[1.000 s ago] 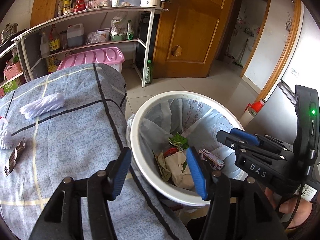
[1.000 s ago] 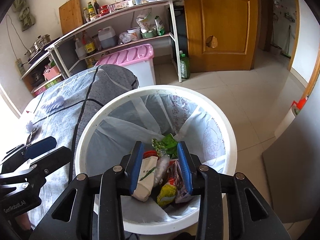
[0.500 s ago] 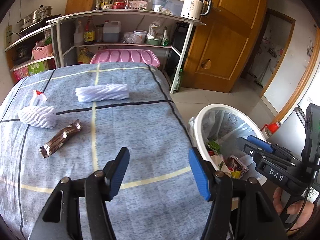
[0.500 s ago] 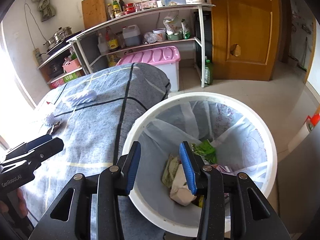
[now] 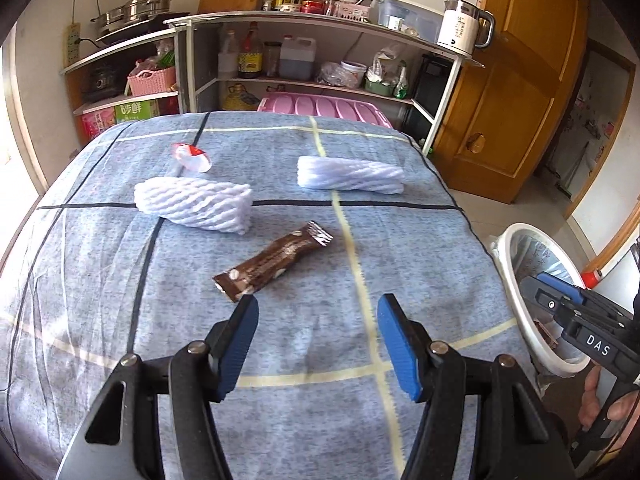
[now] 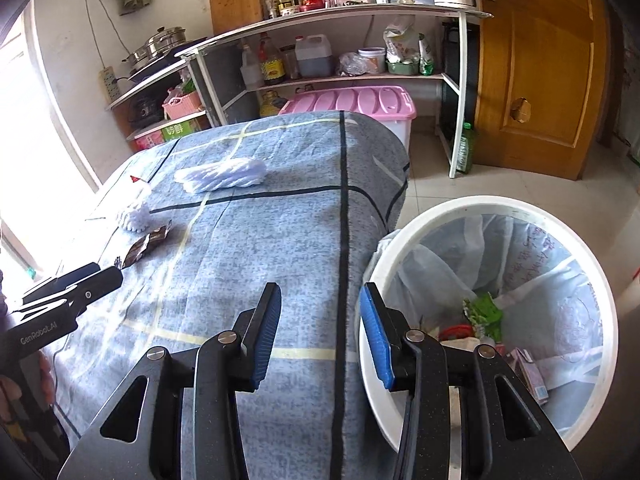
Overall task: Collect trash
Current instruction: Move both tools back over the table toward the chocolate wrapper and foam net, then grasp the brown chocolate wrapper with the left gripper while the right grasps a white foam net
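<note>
A brown snack wrapper [image 5: 274,261] lies on the blue checked tablecloth [image 5: 320,340], just ahead of my open, empty left gripper [image 5: 316,306]. Beyond it lie two white foam fruit nets, one on the left [image 5: 194,204] and one on the right [image 5: 350,175], and a small red and white lid [image 5: 192,156]. The white bin [image 6: 492,320] with a plastic liner and trash inside stands at the table's right side. My right gripper [image 6: 320,298] is open and empty over the table edge next to the bin. The wrapper [image 6: 146,246] and one net [image 6: 222,174] also show in the right wrist view.
A shelf unit [image 5: 320,52] with bottles, jars and a kettle [image 5: 460,32] stands behind the table. A pink storage box [image 6: 352,106] sits under it. A wooden door [image 6: 540,68] is at the right, with tiled floor in front.
Both grippers have swung left, away from the bin and toward the table. The left gripper now faces the wrapper and foam nets; the right one has moved from above the bin to the table edge.
</note>
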Available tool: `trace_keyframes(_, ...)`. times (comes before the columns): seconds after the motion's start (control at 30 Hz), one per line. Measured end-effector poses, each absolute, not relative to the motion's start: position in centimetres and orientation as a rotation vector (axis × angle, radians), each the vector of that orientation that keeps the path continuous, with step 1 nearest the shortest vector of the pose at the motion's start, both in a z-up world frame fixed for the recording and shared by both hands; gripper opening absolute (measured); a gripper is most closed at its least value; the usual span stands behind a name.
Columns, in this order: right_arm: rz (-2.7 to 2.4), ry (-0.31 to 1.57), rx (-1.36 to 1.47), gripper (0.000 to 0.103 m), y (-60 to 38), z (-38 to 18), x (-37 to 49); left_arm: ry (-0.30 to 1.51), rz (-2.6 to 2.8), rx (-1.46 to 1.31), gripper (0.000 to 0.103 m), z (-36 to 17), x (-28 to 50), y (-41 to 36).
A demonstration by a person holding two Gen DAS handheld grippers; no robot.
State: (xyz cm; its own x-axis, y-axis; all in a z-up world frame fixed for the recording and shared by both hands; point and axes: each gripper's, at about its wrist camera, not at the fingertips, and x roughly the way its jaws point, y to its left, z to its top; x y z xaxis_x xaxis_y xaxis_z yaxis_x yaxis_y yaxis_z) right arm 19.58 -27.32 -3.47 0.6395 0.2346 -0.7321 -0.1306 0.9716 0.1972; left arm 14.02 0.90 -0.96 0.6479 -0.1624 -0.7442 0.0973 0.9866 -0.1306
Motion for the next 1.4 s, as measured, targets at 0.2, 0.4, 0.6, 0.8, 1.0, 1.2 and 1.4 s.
trace_keyframes(0.2, 0.235, 0.871, 0.100, 0.043, -25.1, -4.0, 21.2, 0.867, -0.132, -0.062, 0.066, -1.8, 15.3, 3.0)
trace_keyframes(0.4, 0.273, 0.868, 0.064, 0.043, -23.2, -4.1, 23.9, 0.886, -0.132, 0.005, 0.066, -2.6, 17.4, 2.8)
trace_keyframes(0.6, 0.320, 0.836, 0.024, 0.046, -21.4, -3.6, 27.2, 0.894, -0.133, 0.056, 0.066, -3.5, 19.1, 2.2)
trace_keyframes(0.8, 0.361, 0.807, 0.011, 0.047, -19.9, -3.6, 30.3, 0.908, -0.141, 0.054, 0.066, -4.0, 20.6, 2.1)
trace_keyframes(1.0, 0.417, 0.777, 0.002, 0.048, -18.5, -3.2, 33.0, 0.919, -0.119, 0.010, 0.066, -4.4, 21.5, 2.6)
trace_keyframes(1.2, 0.530, 0.805, -0.015, 0.048, -16.5, -3.8, 35.0, 0.922, -0.110, -0.010, 0.066, -4.5, 21.7, 2.7)
trace_keyframes(1.4, 0.580, 0.831, -0.121, 0.057, -15.2, -4.8, 35.5, 0.922, -0.106, -0.016, 0.066, -4.5, 21.8, 2.8)
